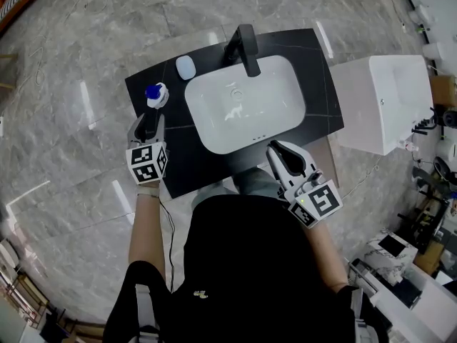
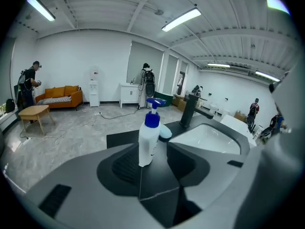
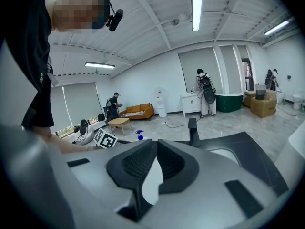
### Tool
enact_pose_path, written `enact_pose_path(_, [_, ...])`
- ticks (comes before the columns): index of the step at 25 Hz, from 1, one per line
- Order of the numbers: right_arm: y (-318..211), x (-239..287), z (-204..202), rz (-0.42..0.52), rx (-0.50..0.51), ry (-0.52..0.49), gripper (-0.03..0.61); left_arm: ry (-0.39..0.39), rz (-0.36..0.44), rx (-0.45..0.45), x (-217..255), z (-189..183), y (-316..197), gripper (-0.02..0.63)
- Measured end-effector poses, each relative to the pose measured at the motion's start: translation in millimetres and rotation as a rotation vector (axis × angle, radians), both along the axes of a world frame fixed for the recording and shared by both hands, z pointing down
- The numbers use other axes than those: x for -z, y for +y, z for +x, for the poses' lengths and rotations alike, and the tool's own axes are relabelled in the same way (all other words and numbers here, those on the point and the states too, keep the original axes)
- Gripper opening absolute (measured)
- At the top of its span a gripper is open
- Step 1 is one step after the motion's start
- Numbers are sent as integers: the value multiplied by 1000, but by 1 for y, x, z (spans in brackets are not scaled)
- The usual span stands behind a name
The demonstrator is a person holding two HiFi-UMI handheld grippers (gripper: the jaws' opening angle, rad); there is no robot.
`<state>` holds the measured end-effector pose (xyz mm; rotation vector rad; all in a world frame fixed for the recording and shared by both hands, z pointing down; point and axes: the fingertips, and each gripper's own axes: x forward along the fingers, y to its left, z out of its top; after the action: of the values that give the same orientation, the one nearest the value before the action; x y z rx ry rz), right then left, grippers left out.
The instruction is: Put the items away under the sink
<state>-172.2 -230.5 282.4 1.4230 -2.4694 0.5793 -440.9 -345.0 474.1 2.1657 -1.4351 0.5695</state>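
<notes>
Pump bottle (image 2: pixel 147 140) upright just ahead of L claw (image 1: pixel 148 118), released; R claw (image 3: pixel 156 146) clenched.

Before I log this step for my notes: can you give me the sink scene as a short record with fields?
Counter: black countertop around a white sink, with a black tap at the back
Items out: pump bottle with a blue top, upright at the counter's left; pale oval lump, perhaps soap, behind it
Left tongs: open, bottle just ahead in line with the gap, not gripped
Right tongs: shut, empty, at the counter's front right
Progress: both items on the counter
</notes>
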Motion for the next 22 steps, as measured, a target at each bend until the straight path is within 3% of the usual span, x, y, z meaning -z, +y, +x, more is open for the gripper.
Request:
enact_pose_path(6, [1,-8,13,-29,-30,24,52,-31,11,-18,-14,5,-22,225])
enact_pose_path(22, [7,-11,40,-40,-103,41,52,-72,12,-9,-29,12,-53,221])
